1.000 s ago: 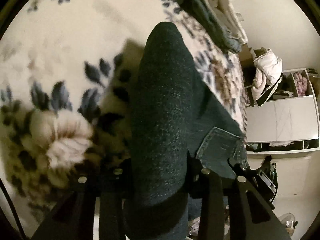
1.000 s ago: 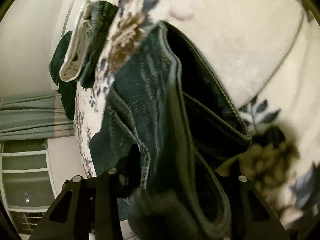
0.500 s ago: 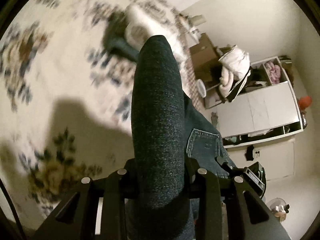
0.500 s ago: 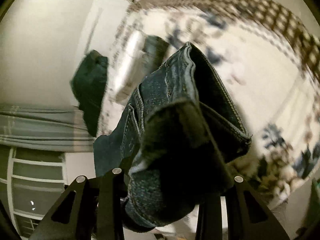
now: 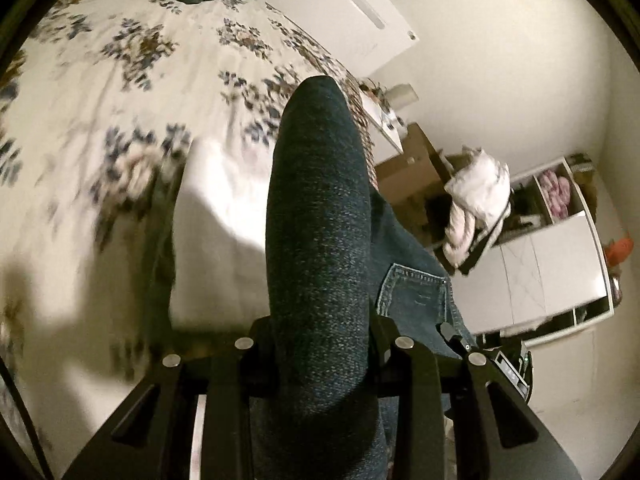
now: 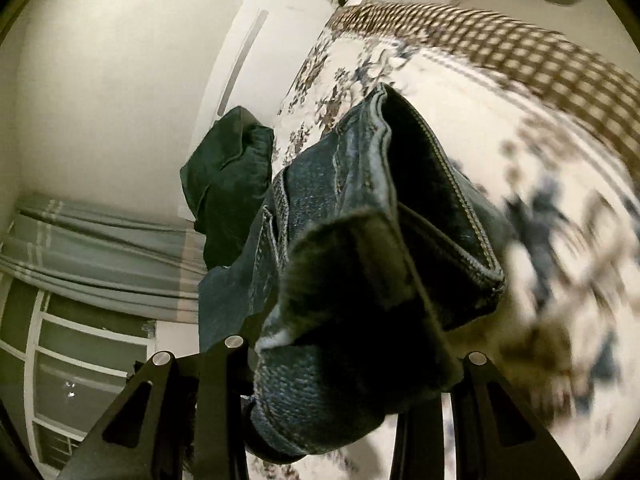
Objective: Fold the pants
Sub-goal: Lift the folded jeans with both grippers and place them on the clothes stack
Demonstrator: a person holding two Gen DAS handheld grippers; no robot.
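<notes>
The pants are dark blue jeans, folded into a thick bundle. My left gripper (image 5: 320, 336) is shut on the jeans (image 5: 318, 220), which bulge forward between the fingers; a back pocket (image 5: 416, 296) hangs to the right. My right gripper (image 6: 332, 356) is shut on the other end of the jeans (image 6: 360, 240), with the waistband and zipper edge (image 6: 460, 208) showing. Both hold the bundle up in the air above the floral bed cover (image 5: 120, 120). The fingertips are hidden by cloth.
A dark green garment (image 6: 228, 172) lies at the head of the bed by the white headboard (image 5: 360, 12). A white shelf unit (image 5: 552, 256) and a white jacket (image 5: 476, 200) stand right. Curtain and window (image 6: 80, 280) are at left.
Both grippers have lifted the jeans well up off the bed and tilted toward the room; the bed cover has dropped away and the far wall and furniture have come into view.
</notes>
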